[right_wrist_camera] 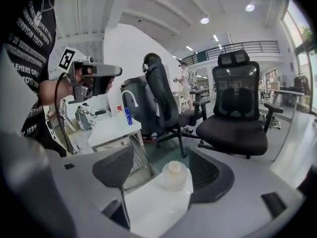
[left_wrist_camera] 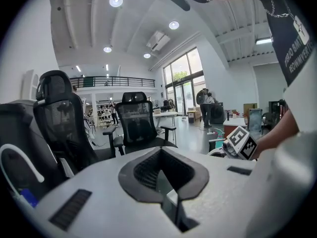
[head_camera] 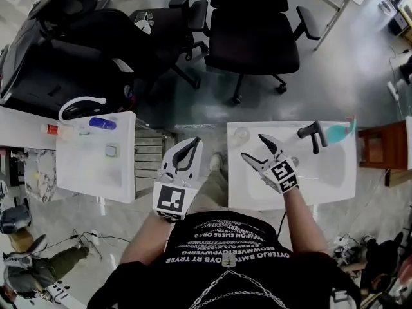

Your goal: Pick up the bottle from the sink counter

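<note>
Two tools: my left gripper (head_camera: pixel 194 143) is closed, empty; my right gripper (head_camera: pixel 253 147) gapes before the clear bottle (right_wrist_camera: pixel 172 175).

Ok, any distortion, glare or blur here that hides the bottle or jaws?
Head view: sharp, edges bowed; the clear bottle nearly blends into the white sink counter. Right gripper view: heavy fisheye, dark corners, bottle plain ahead of the open right gripper. Left gripper view: fisheye, bright ceiling lamps, left gripper shut.

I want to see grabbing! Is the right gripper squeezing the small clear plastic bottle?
No, the right gripper is open, not touching the small clear bottle.
</note>
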`<action>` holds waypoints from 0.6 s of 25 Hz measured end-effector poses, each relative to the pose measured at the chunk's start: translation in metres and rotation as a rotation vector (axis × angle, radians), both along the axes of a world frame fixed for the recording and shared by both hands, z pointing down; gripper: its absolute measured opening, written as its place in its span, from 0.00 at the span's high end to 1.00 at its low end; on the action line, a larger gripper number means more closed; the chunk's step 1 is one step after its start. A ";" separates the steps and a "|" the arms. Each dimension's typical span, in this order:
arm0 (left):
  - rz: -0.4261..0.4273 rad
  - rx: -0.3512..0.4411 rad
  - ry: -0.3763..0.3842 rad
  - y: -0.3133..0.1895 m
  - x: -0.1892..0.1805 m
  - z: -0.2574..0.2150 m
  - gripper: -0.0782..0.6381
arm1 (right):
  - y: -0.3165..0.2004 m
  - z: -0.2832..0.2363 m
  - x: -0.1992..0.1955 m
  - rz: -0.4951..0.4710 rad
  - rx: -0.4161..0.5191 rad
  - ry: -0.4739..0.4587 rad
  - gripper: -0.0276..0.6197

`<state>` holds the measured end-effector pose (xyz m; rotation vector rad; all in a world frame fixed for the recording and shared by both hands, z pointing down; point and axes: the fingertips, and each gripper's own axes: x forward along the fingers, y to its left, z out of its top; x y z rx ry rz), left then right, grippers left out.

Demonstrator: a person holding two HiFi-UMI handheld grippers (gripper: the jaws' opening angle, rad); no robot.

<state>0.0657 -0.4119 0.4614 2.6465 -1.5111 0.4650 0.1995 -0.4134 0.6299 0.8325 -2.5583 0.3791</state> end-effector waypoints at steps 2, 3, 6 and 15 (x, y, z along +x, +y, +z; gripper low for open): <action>0.009 -0.003 0.000 -0.007 -0.002 0.005 0.88 | -0.009 0.016 -0.005 -0.003 -0.015 0.013 0.45; 0.009 -0.018 0.004 -0.011 -0.003 0.009 0.88 | -0.014 0.025 -0.006 0.001 -0.025 0.019 0.45; 0.023 -0.027 0.008 -0.027 -0.004 0.015 0.88 | -0.026 0.051 -0.012 0.003 -0.063 0.024 0.45; 0.121 -0.066 0.018 -0.061 0.015 0.052 0.88 | -0.044 0.123 -0.023 0.007 -0.115 0.134 0.44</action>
